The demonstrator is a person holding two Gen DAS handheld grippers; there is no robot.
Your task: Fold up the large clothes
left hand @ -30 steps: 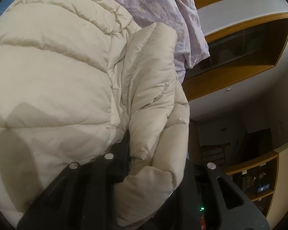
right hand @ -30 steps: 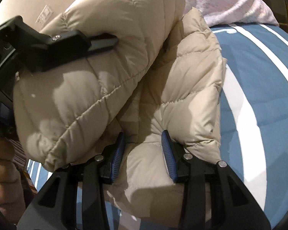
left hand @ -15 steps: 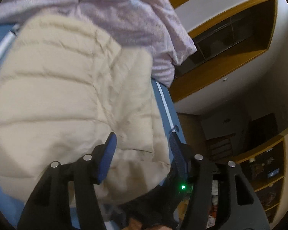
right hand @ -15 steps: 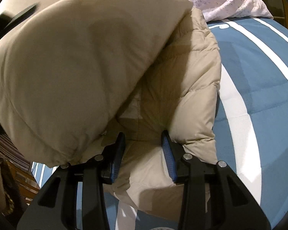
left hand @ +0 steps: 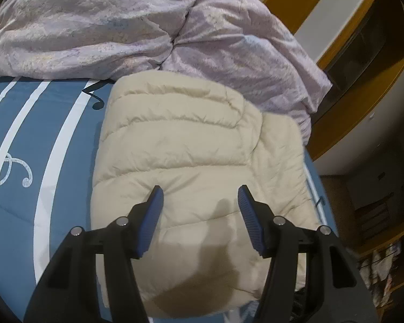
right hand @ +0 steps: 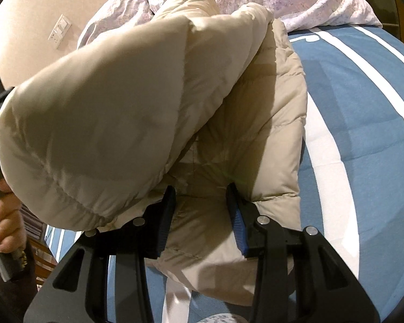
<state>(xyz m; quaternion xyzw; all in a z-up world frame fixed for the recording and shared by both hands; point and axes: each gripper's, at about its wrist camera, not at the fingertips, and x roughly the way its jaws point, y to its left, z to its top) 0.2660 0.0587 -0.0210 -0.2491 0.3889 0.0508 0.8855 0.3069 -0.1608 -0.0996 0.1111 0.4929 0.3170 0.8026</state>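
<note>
The jacket (left hand: 191,161) has been released by the left gripper (left hand: 200,212) (jaws just opened, empty); the fold is laid, its lower layer pinned by the clenched right gripper (right hand: 200,210).

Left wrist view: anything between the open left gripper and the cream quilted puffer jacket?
Nothing visible. The left gripper hangs open directly over the cream quilted puffer jacket, which lies folded on the blue striped bedcover; the gap between is clear.

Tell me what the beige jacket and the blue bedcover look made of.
Puffer jacket: smooth, faintly glossy synthetic shell, probably nylon or polyester, over soft filling; stitched channels puff up. Bedcover: matte woven cloth with white stripes, likely cotton or a blend.
</note>
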